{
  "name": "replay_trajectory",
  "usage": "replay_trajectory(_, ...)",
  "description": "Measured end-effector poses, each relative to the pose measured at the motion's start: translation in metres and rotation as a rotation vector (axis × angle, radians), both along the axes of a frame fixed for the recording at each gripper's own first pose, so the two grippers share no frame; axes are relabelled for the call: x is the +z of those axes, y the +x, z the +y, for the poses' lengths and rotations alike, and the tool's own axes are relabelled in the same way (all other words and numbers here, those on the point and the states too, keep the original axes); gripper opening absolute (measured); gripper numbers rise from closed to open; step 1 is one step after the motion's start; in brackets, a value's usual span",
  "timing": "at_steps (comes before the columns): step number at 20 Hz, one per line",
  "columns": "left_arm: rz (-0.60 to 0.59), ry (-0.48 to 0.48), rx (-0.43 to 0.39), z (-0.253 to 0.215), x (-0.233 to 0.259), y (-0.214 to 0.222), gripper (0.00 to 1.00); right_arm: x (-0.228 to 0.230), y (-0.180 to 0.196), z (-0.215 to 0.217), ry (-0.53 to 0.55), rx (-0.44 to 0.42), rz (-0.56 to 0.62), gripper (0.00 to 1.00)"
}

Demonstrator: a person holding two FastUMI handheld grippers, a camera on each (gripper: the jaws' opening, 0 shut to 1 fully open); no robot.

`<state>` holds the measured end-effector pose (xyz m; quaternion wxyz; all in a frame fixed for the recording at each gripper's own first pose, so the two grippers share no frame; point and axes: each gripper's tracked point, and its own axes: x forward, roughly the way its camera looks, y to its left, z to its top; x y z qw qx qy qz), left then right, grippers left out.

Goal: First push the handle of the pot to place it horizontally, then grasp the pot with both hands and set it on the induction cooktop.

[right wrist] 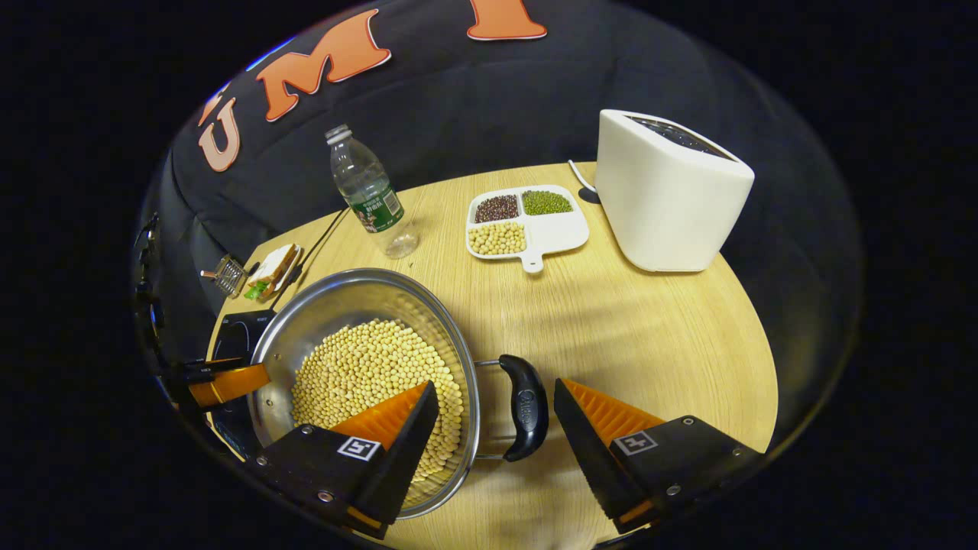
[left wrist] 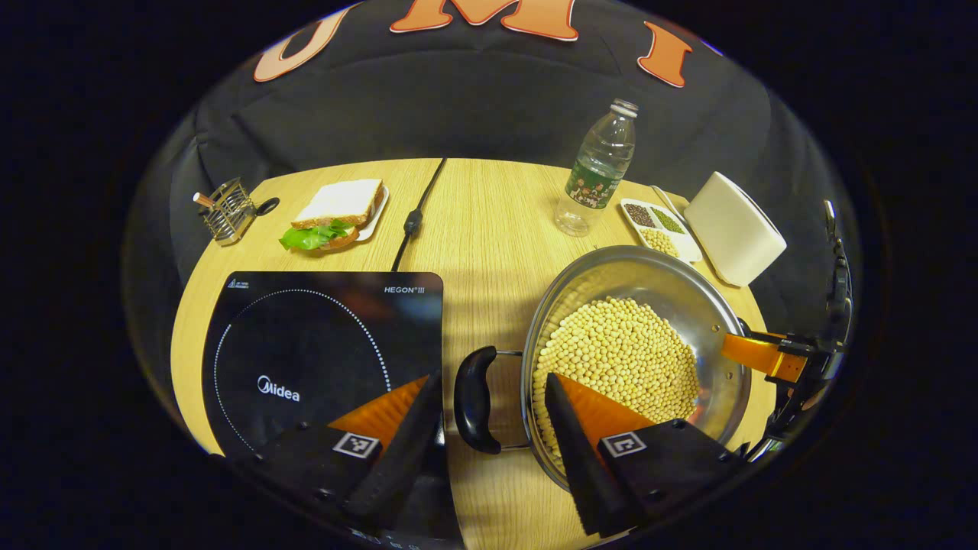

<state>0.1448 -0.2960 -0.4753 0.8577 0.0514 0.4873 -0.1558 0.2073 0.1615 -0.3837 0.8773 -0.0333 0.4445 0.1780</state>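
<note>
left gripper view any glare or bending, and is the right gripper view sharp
Left gripper view: fisheye bows the round wooden table's edge; soft reflections on the glossy black induction cooktop. Right gripper view: sharp; bright glints on the steel pot of soybeans, dim booth wall behind.

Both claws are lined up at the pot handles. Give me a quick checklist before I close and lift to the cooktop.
1. Left claw open, straddling the left handle: ok.
2. Right claw open, straddling the right handle: ok.
3. Fingers pressing on the handles: not ok, not yet closed.
4. Induction cooktop surface free of objects: ok.
5. Pot holds soybeans well below the rim: ok, but keep it level.
6. Handles firm enough to carry the weight: cannot tell.
</note>
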Motion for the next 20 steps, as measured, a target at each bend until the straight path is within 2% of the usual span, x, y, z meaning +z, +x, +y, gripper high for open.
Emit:
replay_trajectory(2,0.061,0.007,0.008,-0.003,-0.007,-0.011,0.79,-0.01,0.001,0.0,-0.017,-0.001,0.032,0.91)
replay_trajectory(3,0.042,-0.002,0.004,-0.004,-0.012,-0.005,0.73,-0.017,0.002,-0.002,-0.041,-0.007,0.045,0.86)
replay_trajectory(4,0.073,0.001,0.013,-0.001,-0.016,-0.008,0.67,-0.018,0.002,-0.006,-0.053,-0.007,0.054,0.8)
replay_trajectory(5,0.081,-0.009,0.011,-0.004,-0.016,-0.009,0.65,-0.009,-0.003,-0.006,-0.037,-0.013,0.051,0.65)
replay_trajectory(6,0.111,-0.009,0.009,-0.003,-0.017,-0.011,0.65,-0.021,0.003,-0.006,-0.03,-0.009,0.066,0.64)
replay_trajectory(8,0.149,-0.022,0.036,-0.005,-0.012,-0.013,0.58,-0.019,0.004,-0.003,-0.01,-0.019,0.079,0.58)
replay_trajectory(9,0.151,-0.013,0.035,-0.005,-0.017,-0.013,0.55,-0.018,0.003,-0.003,-0.009,-0.023,0.077,0.48)
replay_trajectory(10,0.146,-0.006,0.033,-0.005,-0.015,-0.015,0.51,-0.018,0.003,-0.003,-0.017,-0.019,0.077,0.51)
replay_trajectory(11,0.151,-0.007,0.034,-0.006,-0.016,-0.018,0.48,-0.016,0.004,-0.004,-0.02,-0.021,0.073,0.49)
replay_trajectory(20,0.119,-0.042,0.054,0.014,0.028,-0.025,0.48,-0.014,0.008,0.003,0.015,-0.011,0.02,0.49)
